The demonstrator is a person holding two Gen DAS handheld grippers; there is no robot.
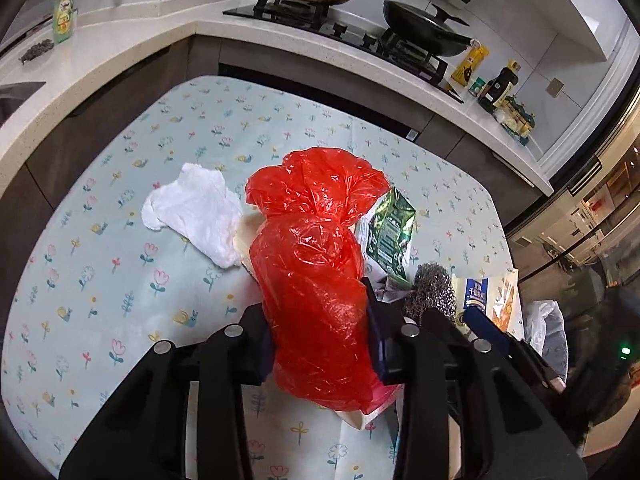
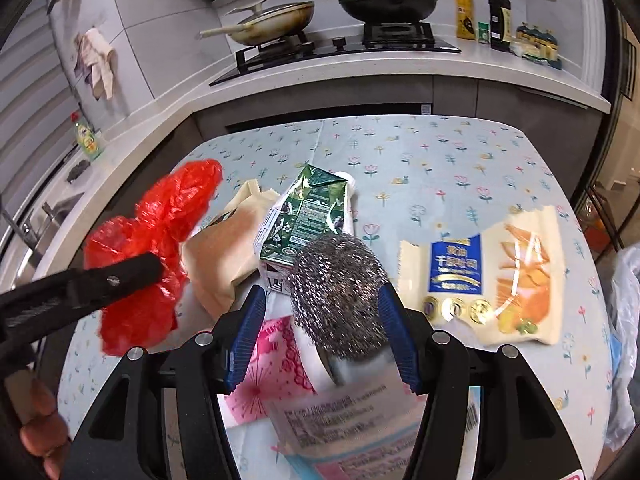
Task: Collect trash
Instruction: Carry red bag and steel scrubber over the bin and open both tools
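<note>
My left gripper (image 1: 320, 320) is shut on a crumpled red plastic bag (image 1: 316, 264) and holds it over the flowered table (image 1: 120, 280); the bag also shows in the right wrist view (image 2: 148, 240). My right gripper (image 2: 322, 320) is shut on a steel wool scrubber (image 2: 340, 284), also seen in the left wrist view (image 1: 434, 292). A green carton (image 2: 308, 216), a beige paper bag (image 2: 228, 248), a snack packet (image 2: 492, 272), a pink wrapper (image 2: 272, 364) and a printed plastic wrapper (image 2: 352, 412) lie on the table. A white crumpled tissue (image 1: 196, 212) lies left of the red bag.
A translucent plastic bag (image 2: 624, 340) hangs off the table's right edge. Behind the table runs a counter (image 2: 400, 68) with a stove, two pans (image 2: 384, 0), sauce bottles (image 2: 500, 20) and a green dish-soap bottle (image 1: 64, 20).
</note>
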